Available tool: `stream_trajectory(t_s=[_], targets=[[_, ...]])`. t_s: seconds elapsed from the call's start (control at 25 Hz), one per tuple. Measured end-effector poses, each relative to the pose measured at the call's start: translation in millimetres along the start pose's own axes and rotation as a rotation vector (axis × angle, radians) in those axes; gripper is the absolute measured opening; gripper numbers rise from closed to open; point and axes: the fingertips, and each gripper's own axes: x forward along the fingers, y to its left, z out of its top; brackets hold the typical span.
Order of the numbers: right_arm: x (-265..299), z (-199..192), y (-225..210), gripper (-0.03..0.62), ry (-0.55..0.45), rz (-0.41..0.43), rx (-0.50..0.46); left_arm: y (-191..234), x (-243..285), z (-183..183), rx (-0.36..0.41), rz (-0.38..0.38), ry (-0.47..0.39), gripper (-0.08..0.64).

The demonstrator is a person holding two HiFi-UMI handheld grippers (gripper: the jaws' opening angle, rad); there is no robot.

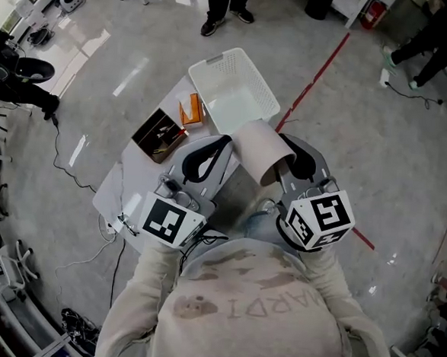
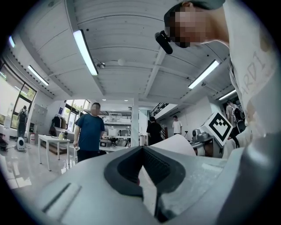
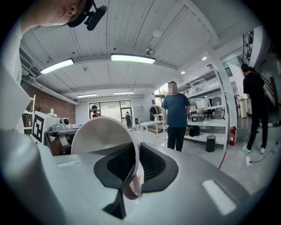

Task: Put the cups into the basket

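Note:
A white paper cup (image 1: pixel 257 149) lies on its side in the air over the table's near end, with my right gripper (image 1: pixel 290 159) shut on its wall at the rim. In the right gripper view the cup (image 3: pixel 103 134) stands between the dark pads (image 3: pixel 151 165), its wall pinched there. My left gripper (image 1: pixel 223 143) is beside the cup on its left, jaws shut with nothing between them. The left gripper view shows the cup (image 2: pixel 180 143) just beyond its closed jaws. The white basket (image 1: pixel 209 62) stands empty at the table's far end, beyond both grippers.
On the grey table (image 1: pixel 143 177) sit a black box (image 1: pixel 159 135) and an orange object (image 1: pixel 190 109) left of the basket. A red line (image 1: pixel 323 66) runs across the floor to the right. A person in a blue shirt (image 3: pixel 176 114) stands beyond the table.

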Motion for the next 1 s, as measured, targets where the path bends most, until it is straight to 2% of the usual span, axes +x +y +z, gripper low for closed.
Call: stream_trajectory(t_s=[0.28, 0.52, 1.0], targets=[[-16.7, 15.3, -76.7, 0.060, -0.014, 0.043, -0.012, -33.4, 72.7, 3.9, 0.008, 0.033, -0.011, 0.000], [-17.0, 18.1, -122.0, 0.060, -0.028, 0.058, 0.010, -43.5, 111.3, -0.7, 0.022, 0.054, 0.006, 0.000], [24.8, 14.2, -152.3, 0.060, -0.026, 0.062, 0.032, -12.5, 145.7, -22.9, 0.032, 0.054, 0.035, 0.000]])
